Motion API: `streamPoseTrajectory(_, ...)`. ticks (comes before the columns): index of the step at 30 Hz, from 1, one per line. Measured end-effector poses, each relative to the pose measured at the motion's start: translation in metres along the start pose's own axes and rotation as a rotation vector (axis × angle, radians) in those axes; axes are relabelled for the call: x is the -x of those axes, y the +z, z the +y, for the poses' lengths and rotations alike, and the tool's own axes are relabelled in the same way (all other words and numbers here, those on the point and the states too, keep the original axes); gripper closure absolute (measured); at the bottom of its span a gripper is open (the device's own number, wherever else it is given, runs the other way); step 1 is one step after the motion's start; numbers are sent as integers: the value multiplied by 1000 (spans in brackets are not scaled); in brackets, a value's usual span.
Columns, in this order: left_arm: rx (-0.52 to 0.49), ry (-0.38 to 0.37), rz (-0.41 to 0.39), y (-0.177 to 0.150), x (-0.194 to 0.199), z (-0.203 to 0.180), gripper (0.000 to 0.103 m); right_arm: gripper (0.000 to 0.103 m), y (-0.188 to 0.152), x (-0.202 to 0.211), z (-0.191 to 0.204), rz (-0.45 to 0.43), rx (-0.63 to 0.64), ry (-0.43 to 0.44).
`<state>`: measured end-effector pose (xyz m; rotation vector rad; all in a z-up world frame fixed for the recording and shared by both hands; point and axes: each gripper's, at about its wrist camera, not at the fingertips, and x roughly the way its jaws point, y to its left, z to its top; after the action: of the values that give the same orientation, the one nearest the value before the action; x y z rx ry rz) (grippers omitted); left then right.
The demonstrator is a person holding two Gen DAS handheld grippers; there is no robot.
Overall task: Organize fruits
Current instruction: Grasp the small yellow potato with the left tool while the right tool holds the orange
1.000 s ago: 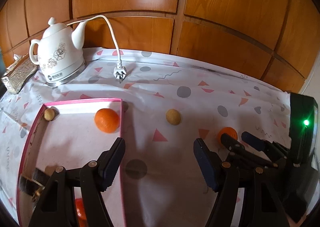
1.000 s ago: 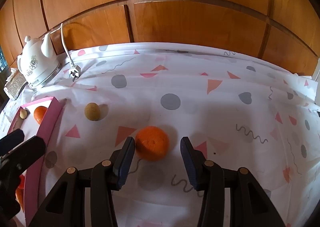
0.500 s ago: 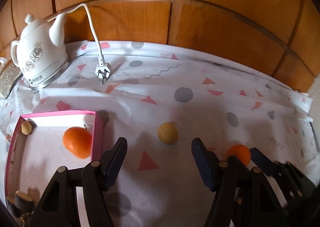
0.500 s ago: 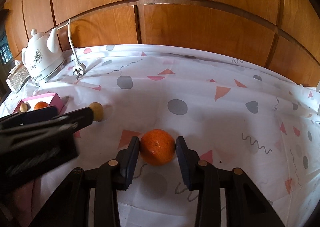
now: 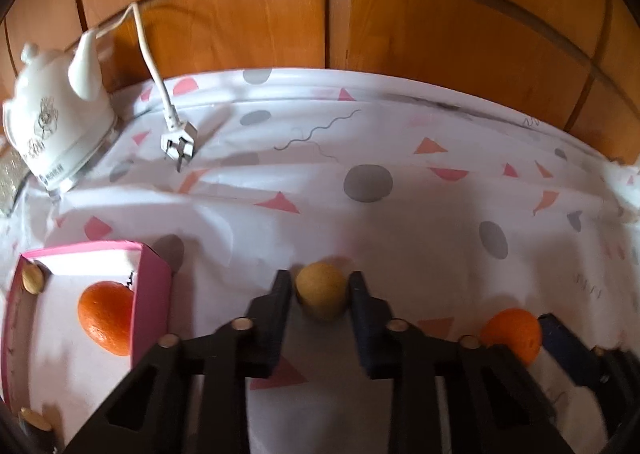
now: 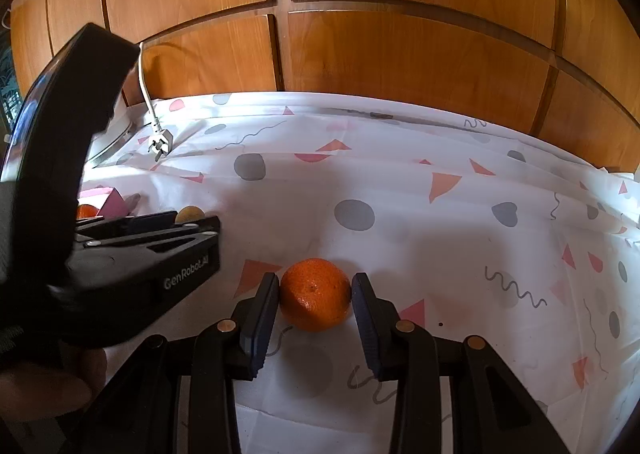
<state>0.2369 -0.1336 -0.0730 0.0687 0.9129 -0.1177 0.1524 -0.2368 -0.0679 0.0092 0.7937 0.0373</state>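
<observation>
In the left wrist view my left gripper is closed around a small tan round fruit on the tablecloth, both fingers touching it. A pink box at the left holds an orange and small tan fruits. In the right wrist view my right gripper is shut on an orange that rests on the cloth. That orange also shows in the left wrist view, and the tan fruit shows in the right wrist view.
A white kettle stands at the back left, its cord and plug lying on the patterned tablecloth. Wooden panels rise behind the table. The left gripper's body fills the left of the right wrist view.
My left gripper moved forward and right from the pink box and closed on the tan fruit. My right gripper closed onto the orange.
</observation>
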Motion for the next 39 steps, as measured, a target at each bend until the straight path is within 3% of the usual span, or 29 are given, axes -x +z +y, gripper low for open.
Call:
streamPoseTrajectory(12,-9,-54,-41,-22,48,-3,77,66,-10,15,-9,24,-26,11)
streamPoseTrajectory(24,-22,-124,-28,-95,96,-10,77,66,-45,52,-24,54,-53,-8)
streamPoseTrajectory(32,-72,-153,-31,-129,99,-21,77,66,-72,80,-24,49,-55,-28)
streamPoseTrajectory(39,-122,-146,-88,-139,98,-23,77,67,-81,85,-23,38,-56,-40)
